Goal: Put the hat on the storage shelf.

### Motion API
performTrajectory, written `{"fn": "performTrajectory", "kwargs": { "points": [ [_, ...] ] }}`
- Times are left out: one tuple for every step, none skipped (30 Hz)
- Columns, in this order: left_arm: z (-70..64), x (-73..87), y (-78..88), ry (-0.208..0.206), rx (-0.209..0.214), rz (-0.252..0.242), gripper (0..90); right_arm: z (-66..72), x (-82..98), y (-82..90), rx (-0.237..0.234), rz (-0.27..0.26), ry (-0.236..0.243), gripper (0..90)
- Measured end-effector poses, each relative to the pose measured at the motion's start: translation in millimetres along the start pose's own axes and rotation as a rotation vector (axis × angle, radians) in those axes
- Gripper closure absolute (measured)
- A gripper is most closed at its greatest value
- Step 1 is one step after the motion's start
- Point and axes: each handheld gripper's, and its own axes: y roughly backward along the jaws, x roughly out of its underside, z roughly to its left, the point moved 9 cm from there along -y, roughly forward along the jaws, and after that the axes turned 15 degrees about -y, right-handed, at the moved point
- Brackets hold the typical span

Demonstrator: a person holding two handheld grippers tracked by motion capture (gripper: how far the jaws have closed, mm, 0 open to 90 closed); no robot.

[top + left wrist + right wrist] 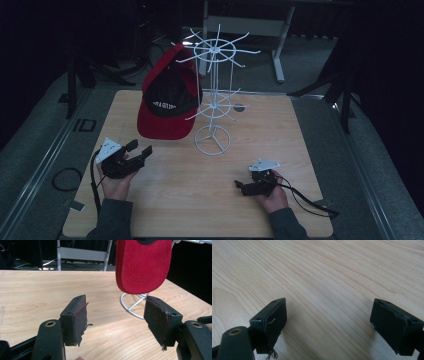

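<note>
cap (169, 95) hangs on white wire rack (214, 95), brim down, near table (200, 190) back-left. left gripper (138, 151) and right gripper (245, 186) both spread, holding nothing. likely approach: left takes brim edge squarely, lifts without tipping rack.

The red cap (169, 97) is showing one short line of white letters on its black inside, seen in the high view, but the letters are too small to read.

High view overlooks the table (200, 200); left gripper view shares its cap (142, 267).
</note>
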Motion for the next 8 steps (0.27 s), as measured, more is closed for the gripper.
{"fn": "performTrajectory", "kwargs": {
  "points": [
    [0.1, 1.0, -0.5, 0.003, -0.001, 0.002, 35.9, 0.0, 0.0, 0.0, 0.000, 0.000, -0.001, 13.7],
    [0.5, 2.1, -1.2, 0.003, -0.004, 0.002, 35.9, 0.0, 0.0, 0.0, 0.000, 0.000, 0.000, 13.7],
    [1.1, 3.4, -1.7, -0.001, -0.006, 0.006, 35.9, 0.0, 0.0, 0.0, 0.000, 0.000, 0.000, 13.6],
    [1.5, 4.5, -2.3, 0.005, -0.007, 0.008, 35.9, 0.0, 0.0, 0.0, 0.001, 0.000, -0.001, 13.6],
    [2.0, 5.7, -2.8, 0.007, -0.008, 0.010, 35.9, 0.0, 0.0, 0.0, 0.000, 0.000, 0.000, 13.6],
    [2.3, 6.6, -3.1, 0.008, -0.009, 0.011, 35.9, 0.0, 0.0, 0.0, 0.000, 0.000, 0.000, 13.6],
    [2.7, 7.7, -3.2, 0.005, -0.006, 0.016, 35.9, 0.0, 0.0, 0.0, 0.000, 0.000, 0.000, 13.6],
    [2.8, 8.2, -3.4, 0.005, -0.004, 0.017, 36.1, 0.0, 0.0, 0.0, 0.000, 0.000, 0.000, 13.7]
  ]
}}
